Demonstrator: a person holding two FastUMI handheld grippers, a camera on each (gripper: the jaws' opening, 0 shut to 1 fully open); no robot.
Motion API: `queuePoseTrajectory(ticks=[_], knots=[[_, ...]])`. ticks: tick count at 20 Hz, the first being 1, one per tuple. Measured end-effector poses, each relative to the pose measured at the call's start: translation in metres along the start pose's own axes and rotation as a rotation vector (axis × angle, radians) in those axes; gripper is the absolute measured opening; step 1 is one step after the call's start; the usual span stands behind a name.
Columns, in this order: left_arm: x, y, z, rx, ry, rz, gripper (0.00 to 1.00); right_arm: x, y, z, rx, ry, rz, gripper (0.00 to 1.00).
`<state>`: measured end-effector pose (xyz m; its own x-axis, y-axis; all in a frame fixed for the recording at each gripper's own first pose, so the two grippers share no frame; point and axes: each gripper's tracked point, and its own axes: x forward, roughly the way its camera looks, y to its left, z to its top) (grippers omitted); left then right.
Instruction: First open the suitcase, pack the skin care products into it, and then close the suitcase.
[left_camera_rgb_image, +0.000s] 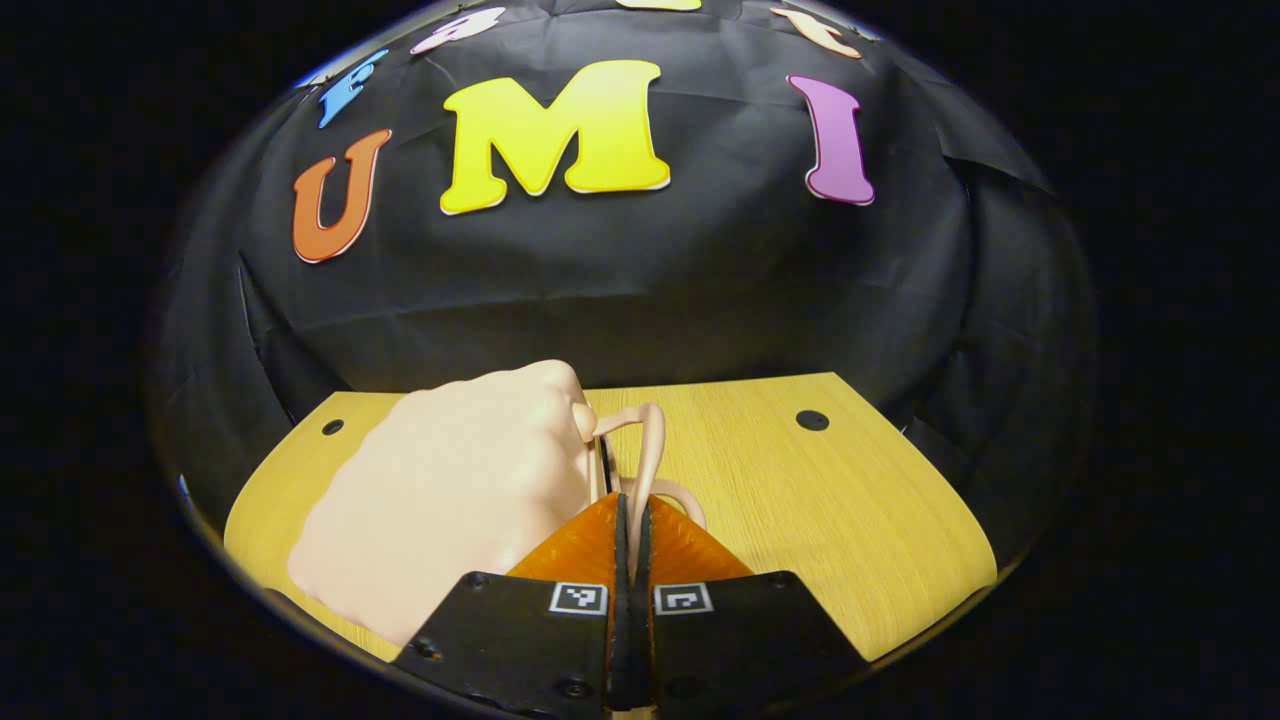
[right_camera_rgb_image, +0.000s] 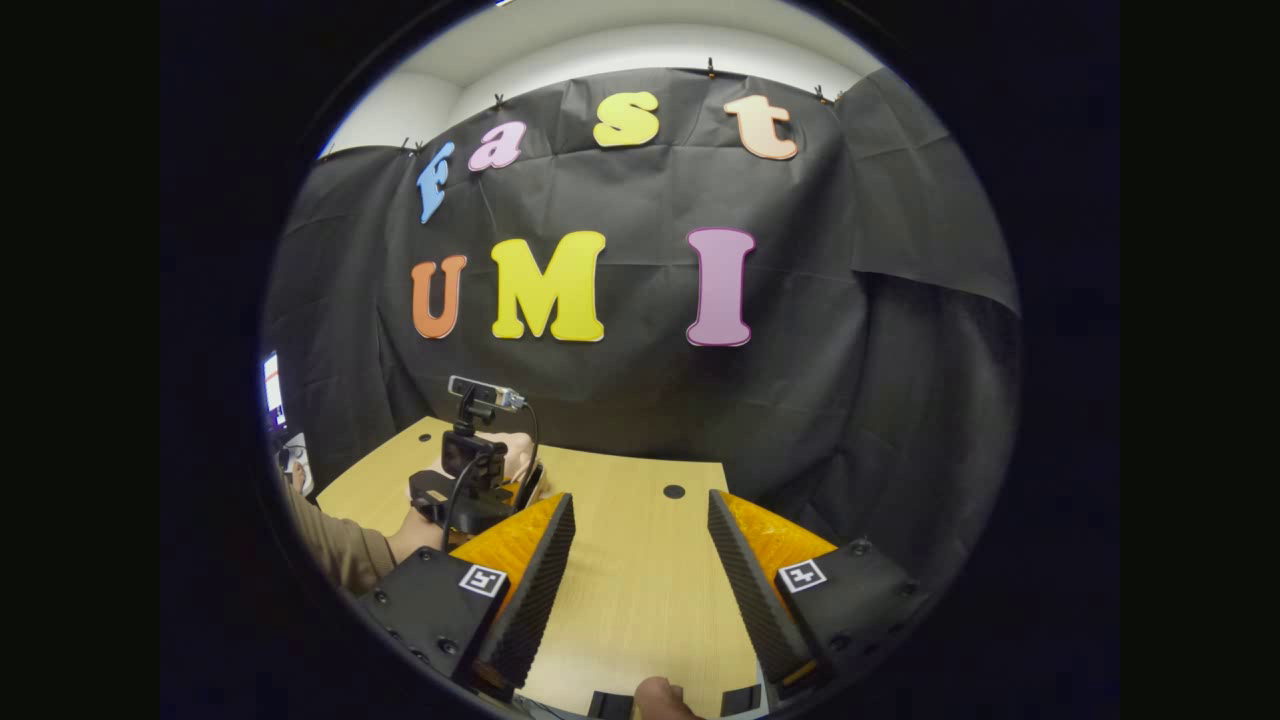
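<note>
Your wooden surface spreads under both grippers, with one dark round hole near its far right edge and a second hole at its far left in the left gripper view. One suitcase, pale pink and soft-looking, lies on the surface's left part, just ahead of your left gripper. Its fingers are pressed together on one thin pink loop, a handle or zipper pull at the suitcase's edge. Your right gripper hangs over bare wood with its fingers spread wide, holding nothing. In the right gripper view, your left hand and sleeve carry the other gripper at the left.
</note>
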<state>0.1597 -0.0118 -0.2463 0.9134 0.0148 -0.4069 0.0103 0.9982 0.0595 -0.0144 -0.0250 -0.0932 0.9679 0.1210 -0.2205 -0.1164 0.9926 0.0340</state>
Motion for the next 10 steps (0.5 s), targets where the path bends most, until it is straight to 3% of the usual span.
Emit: queuePoseTrajectory(ticks=[8,10], knots=[[0.002,-0.011,-0.028,0.05,0.041,0.001,0.03,0.003,0.004,-0.005,-0.024,0.017,0.003,0.8],[0.003,-0.014,-0.03,0.079,0.056,-0.004,0.07,0.004,0.002,-0.006,-0.024,0.02,-0.002,0.8]])
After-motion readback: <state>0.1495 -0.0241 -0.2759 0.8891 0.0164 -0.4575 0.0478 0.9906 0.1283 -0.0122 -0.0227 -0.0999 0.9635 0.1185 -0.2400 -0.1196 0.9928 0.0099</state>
